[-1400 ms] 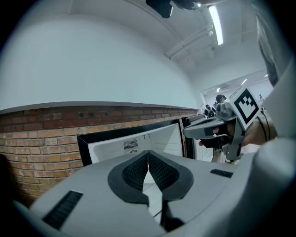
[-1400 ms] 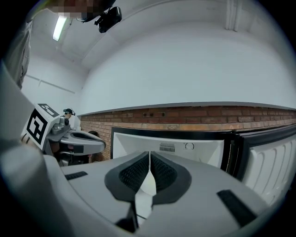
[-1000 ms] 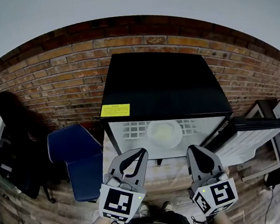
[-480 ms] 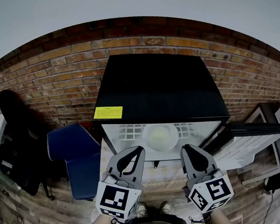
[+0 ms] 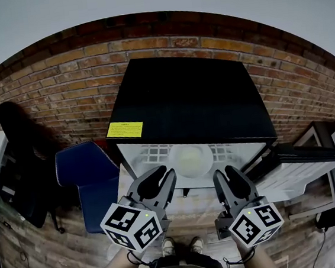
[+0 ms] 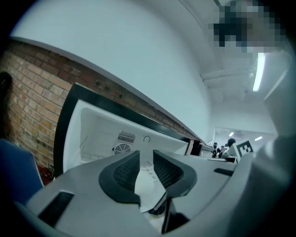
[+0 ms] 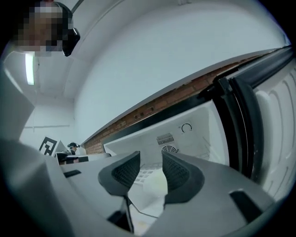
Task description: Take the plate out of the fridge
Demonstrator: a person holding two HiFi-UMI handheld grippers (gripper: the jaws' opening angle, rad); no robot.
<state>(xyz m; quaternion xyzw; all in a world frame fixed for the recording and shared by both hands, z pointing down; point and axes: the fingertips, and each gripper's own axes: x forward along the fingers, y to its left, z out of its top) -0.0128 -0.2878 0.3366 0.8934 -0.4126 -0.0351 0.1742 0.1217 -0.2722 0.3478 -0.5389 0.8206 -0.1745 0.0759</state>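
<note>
White plate (image 5: 189,159) inside open fridge (image 5: 187,98)

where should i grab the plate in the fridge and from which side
Take the plate by its near rim, coming in level through the fridge's open front. It lies flat on the wire shelf, so only the thin edge fits between jaws, and walls close the other sides. The left gripper and right gripper hover just outside, jaws opening, nothing between them.

The fridge (image 5: 187,98) is black outside and white inside, with a yellow label (image 5: 125,129). The plate (image 5: 191,159) is pale white on a white grid shelf (image 5: 152,156). Red-brown brick wall (image 5: 50,89); dark blue chair (image 5: 86,180).
</note>
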